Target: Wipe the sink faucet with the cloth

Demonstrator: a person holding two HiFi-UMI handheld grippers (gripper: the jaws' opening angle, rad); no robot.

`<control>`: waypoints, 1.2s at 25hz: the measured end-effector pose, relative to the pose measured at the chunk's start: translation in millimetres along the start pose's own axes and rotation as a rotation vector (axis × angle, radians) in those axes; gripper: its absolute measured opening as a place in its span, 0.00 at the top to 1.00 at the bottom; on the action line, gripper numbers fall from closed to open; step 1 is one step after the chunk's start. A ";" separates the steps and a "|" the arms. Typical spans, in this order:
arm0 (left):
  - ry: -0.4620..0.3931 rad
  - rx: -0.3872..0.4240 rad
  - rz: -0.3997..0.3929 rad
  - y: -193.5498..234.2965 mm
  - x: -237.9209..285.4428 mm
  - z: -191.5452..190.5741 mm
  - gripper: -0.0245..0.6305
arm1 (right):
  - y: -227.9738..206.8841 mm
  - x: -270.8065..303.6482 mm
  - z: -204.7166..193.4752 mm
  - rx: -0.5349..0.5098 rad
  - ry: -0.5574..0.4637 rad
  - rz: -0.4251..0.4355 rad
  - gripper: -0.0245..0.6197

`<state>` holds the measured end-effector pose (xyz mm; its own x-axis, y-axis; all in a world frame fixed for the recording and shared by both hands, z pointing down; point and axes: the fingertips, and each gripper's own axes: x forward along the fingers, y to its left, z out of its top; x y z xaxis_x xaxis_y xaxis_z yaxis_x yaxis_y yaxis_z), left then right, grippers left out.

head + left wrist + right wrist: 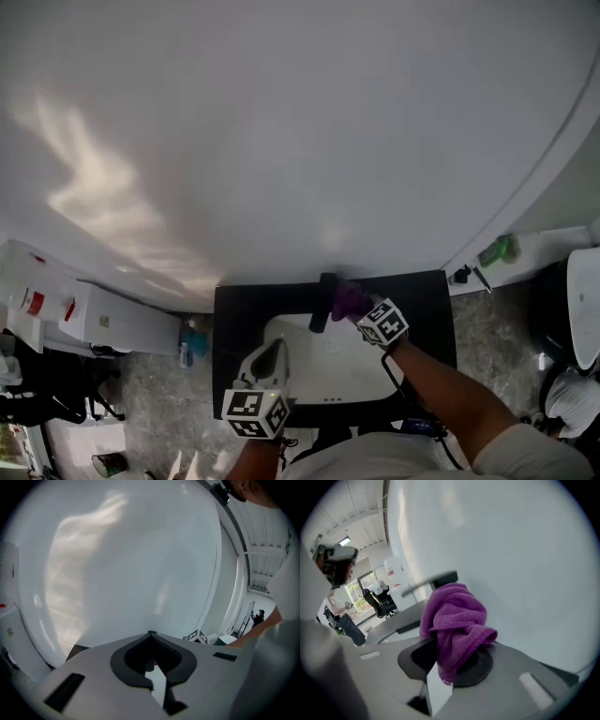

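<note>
Claw on the right point(367, 312) is pinching a bunched purple cloth point(454, 616). Just to its left, the black faucet point(322, 302) is standing at the back of the worktop point(427, 300), spout pointing over the white sink point(328, 375). The left claw point(272, 352), pressed together and seemingly empty, is hovering farther away.

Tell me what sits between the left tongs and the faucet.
Nothing but bare white basin separates the left tongs from the faucet, by the head view. The purple cloth, held in the right tongs, is at the faucet's right side.
</note>
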<state>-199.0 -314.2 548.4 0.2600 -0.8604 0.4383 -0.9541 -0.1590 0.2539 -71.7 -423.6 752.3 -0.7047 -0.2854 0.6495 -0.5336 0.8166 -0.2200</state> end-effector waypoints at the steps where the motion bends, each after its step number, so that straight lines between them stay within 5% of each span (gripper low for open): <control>1: -0.010 0.007 -0.018 -7.3 -1.9 4.4 0.95 | 10.5 -23.3 12.1 0.006 -0.054 0.018 0.85; 8: -0.092 0.054 -0.116 -56.5 -30.6 42.7 0.95 | 120.4 -193.4 100.5 -0.030 -0.360 0.157 0.85; 15: -0.180 0.102 -0.174 -97.4 -44.2 87.4 0.95 | 149.5 -292.3 154.3 -0.024 -0.573 -0.028 0.85; 30: -0.216 0.135 -0.205 -120.6 -61.4 99.0 0.95 | 155.9 -316.2 166.3 -0.048 -0.603 -0.170 0.86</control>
<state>-114.7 -290.1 405.5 0.4249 -0.8843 0.1934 -0.9000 -0.3899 0.1947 -9.8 -289.5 391.6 -0.7592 -0.6346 0.1445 -0.6496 0.7527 -0.1075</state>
